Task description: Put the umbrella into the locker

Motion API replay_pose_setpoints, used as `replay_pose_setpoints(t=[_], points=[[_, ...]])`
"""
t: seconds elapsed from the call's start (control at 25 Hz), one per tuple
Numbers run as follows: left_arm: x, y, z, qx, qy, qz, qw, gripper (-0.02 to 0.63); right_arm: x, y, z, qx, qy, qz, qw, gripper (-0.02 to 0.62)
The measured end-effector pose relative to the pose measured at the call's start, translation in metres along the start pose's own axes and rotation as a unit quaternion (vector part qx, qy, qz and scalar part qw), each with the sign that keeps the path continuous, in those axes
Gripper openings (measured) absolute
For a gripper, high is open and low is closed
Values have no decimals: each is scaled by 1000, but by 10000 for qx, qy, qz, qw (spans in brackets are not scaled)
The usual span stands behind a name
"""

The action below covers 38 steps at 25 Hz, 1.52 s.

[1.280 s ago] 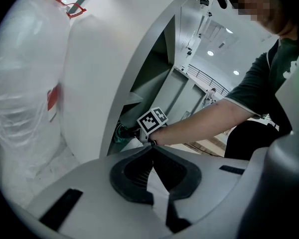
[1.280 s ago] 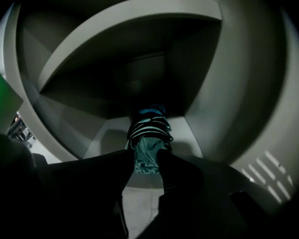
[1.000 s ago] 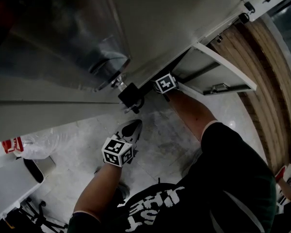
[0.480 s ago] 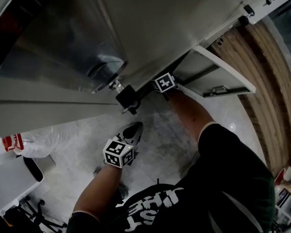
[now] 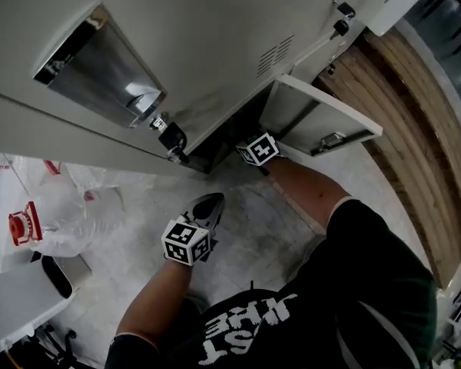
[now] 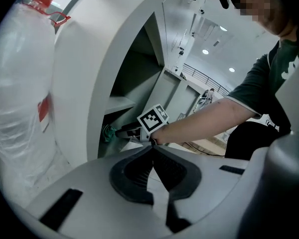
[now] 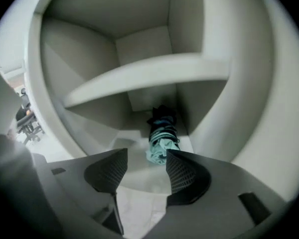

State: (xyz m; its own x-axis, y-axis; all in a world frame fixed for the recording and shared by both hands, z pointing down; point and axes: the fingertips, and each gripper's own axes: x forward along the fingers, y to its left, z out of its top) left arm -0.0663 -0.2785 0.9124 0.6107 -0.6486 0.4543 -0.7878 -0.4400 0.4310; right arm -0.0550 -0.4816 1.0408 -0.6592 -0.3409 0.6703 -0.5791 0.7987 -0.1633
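The folded teal umbrella lies on the floor of the open lower locker compartment, under a shelf. My right gripper is at the compartment's mouth with its jaws opening. The umbrella's near end shows just past the fingertips, and the pads do not press it. In the left gripper view the right gripper reaches into the locker beside the umbrella. Its marker cube shows in the head view. My left gripper hangs lower, over the floor, shut and empty, with its pads meeting.
The compartment's door stands open to the right of my right arm. A clear plastic bag with red print stands left of the lockers, and a white bin is at bottom left. Wooden slats run along the right.
The head view has swung and now shows more of the locker fronts. My right gripper is still at the open compartment's mouth, and my left gripper still hangs below it.
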Motion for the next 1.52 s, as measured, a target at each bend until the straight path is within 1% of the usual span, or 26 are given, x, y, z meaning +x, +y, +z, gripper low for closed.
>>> replay_pose_setpoints(t=[0.2, 0.44, 0.56, 0.68, 0.8, 0.88, 0.96, 1.12, 1.28, 1.36, 1.52], points=[[-2, -12, 27, 236, -255, -71, 9994, 9, -62, 20, 29, -60, -535, 338, 9980, 211], [-18, -26, 67, 556, -665, -83, 9962, 9, -155, 42, 67, -342, -1157, 434, 9917, 150], [-25, -33, 89, 711, -829, -107, 9940, 9, -200, 52, 86, -314, -1506, 395, 9873, 117], [-33, -44, 113, 907, -978, -243, 9908, 9, -244, 61, 103, -242, -1854, 316, 9819, 94], [-40, -57, 138, 1188, -1177, -370, 9852, 9, -280, 69, 115, -334, -2011, 199, 9788, 73], [-45, -63, 150, 1261, -1295, -410, 9827, 9, -300, 75, 122, -464, -2068, 94, 9772, 62], [-52, -69, 160, 1255, -1400, -450, 9811, 9, -316, 82, 127, -507, -2135, 30, 9756, 53], [-69, -77, 172, 1310, -1539, -457, 9783, 9, -340, 93, 138, -276, -2336, 31, 9719, 39], [-89, -75, 179, 1317, -1666, -387, 9764, 9, -349, 103, 151, -107, -2525, 99, 9675, 34], [-98, -72, 179, 1337, -1710, -340, 9756, 9, -347, 108, 155, -121, -2575, 138, 9661, 34], [-107, -62, 179, 1353, -1789, -259, 9742, 9, -338, 115, 158, -307, -2550, 186, 9663, 34]])
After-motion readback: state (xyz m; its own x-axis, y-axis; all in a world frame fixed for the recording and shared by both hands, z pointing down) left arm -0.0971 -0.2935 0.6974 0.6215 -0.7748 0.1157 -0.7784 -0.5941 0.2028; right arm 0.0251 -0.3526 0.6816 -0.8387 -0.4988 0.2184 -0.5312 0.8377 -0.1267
